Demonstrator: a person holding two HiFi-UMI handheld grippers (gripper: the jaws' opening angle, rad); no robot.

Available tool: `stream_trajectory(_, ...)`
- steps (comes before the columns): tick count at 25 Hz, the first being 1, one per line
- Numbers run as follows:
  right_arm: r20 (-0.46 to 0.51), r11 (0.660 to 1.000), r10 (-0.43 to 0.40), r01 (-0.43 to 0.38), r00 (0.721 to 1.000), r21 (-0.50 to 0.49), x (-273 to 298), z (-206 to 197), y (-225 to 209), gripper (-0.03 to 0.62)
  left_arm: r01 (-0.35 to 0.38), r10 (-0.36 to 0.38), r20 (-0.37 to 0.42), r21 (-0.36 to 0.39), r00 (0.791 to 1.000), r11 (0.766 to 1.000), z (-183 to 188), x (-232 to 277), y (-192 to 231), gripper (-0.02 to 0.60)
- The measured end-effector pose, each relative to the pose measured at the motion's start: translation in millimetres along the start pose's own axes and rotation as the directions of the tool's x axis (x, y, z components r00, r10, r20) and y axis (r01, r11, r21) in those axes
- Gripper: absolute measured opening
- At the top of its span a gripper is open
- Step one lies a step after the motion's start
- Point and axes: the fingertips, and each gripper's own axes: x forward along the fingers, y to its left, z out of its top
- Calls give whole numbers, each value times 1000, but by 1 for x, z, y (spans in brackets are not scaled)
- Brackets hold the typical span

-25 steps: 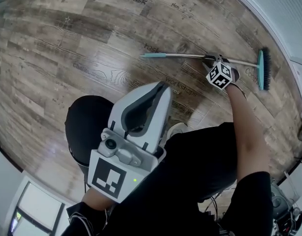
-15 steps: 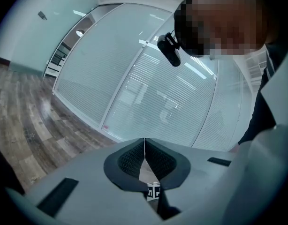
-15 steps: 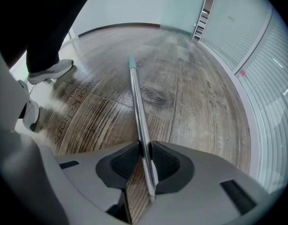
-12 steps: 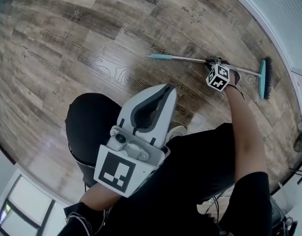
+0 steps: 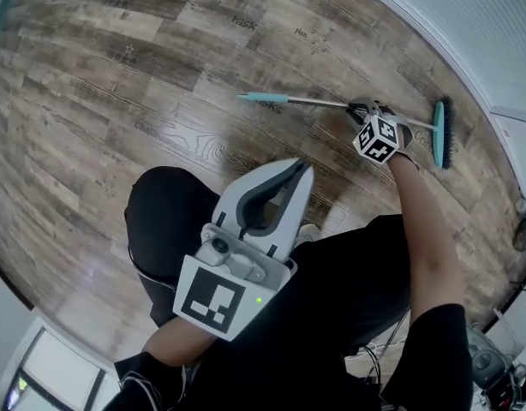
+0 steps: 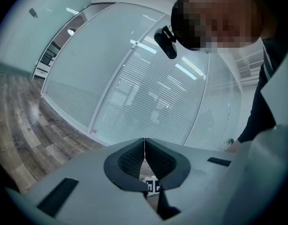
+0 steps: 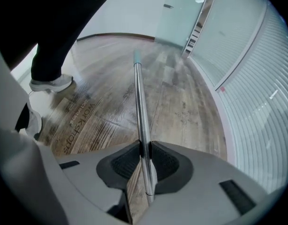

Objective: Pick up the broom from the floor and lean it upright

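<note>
Head view: my right tool (image 5: 363,110) has the broom (image 5: 306,101) by its metal shaft, nearer the brush end, low over the floor (image 5: 117,75). I'd swing the teal grip end upward and let the brush end pivot down. I can't tell whether the brush is clear of the boards.

Left gripper view: my left tool (image 6: 144,146) is closed on nothing and idle. No broom shows here.

Right gripper view: the jaws have just been closing and now pinch the shaft. The brush end is cut off behind them.

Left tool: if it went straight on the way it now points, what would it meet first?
Probably the blind-covered glass wall; nothing nearer shows ahead of the left tool, though depth is unclear.
</note>
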Motion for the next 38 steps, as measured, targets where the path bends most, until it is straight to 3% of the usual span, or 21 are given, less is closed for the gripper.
stream_trajectory(3,72,991,-74,65,995,119,-46,8,-19,87,14,-15,-19,-60,1000,998,10,3,-4,20)
stream_trajectory(5,75,988,-99,89,992,129,-79,8,-17,87,47,-46,13,-95,999,994,36,-5,-14,20)
stream_trajectory(10,79,982,-106,92,991,166,-146,20,3,84,74,-75,-12,-72,997,995,90,-48,-43,20)
stream_trajectory(13,92,975,-116,95,989,203,-184,37,5,83,48,-51,-44,-68,998,997,113,-72,-58,20)
stream_trajectory(19,90,962,-151,125,984,244,-275,53,-10,81,-84,78,-71,-90,994,992,164,-109,-71,20)
stream_trajectory(21,96,948,-181,148,979,280,-310,61,-16,81,-83,77,-94,-65,993,994,182,-117,-86,20)
stream_trajectory(22,93,939,-196,159,976,305,-328,65,-19,81,-67,64,-118,-18,991,998,189,-121,-96,20)
stream_trajectory(25,77,891,-229,177,970,417,-387,76,-30,81,31,23,-254,207,967,978,198,-127,-136,20)
stream_trajectory(27,74,837,-254,181,965,516,-439,82,-32,81,58,-4,-304,169,953,984,213,-132,-164,20)
stream_trajectory(30,48,703,-317,200,947,682,-528,91,-33,83,67,-55,-315,26,947,997,254,-141,-202,20)
stream_trajectory(32,49,633,-362,207,931,746,-582,103,-29,83,88,-75,-317,24,945,996,282,-147,-222,20)
stream_trajectory(34,66,600,-402,208,913,773,-628,119,-16,81,106,-89,-301,41,950,994,307,-154,-237,20)
stream_trajectory(38,94,577,-483,236,870,782,-693,147,4,81,118,-106,-243,36,964,992,347,-167,-247,20)
